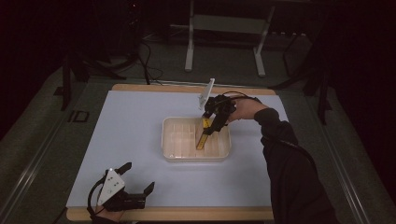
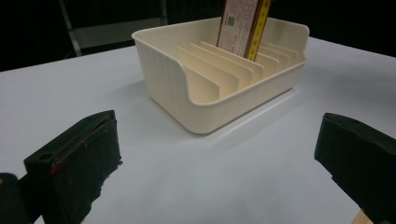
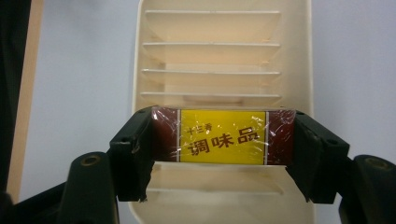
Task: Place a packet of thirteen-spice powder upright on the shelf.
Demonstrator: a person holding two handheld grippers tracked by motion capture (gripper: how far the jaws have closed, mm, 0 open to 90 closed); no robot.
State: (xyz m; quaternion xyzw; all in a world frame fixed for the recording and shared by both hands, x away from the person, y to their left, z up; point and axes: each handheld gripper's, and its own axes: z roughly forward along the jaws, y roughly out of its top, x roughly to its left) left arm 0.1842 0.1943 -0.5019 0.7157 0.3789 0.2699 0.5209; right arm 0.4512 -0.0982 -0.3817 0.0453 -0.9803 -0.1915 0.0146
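Note:
A cream slotted rack (image 1: 196,140) stands on the white mat in the middle of the table. My right gripper (image 1: 208,127) hangs over it, shut on a flat yellow and dark-red seasoning box (image 1: 204,135), whose lower end dips between the dividers. In the right gripper view the box (image 3: 223,136) spans the gap between both pads, above the rack (image 3: 210,56). My left gripper (image 1: 139,178) rests at the near left edge of the mat, open and empty. The left gripper view shows the rack (image 2: 205,88) ahead, the box (image 2: 243,25) standing in a far slot, and the left gripper (image 2: 219,161).
The white mat (image 1: 140,130) covers a wooden tabletop (image 1: 187,213). A metal stand (image 1: 224,28) rises behind the table in the dark. A dark sleeve (image 1: 289,172) reaches in from the lower right.

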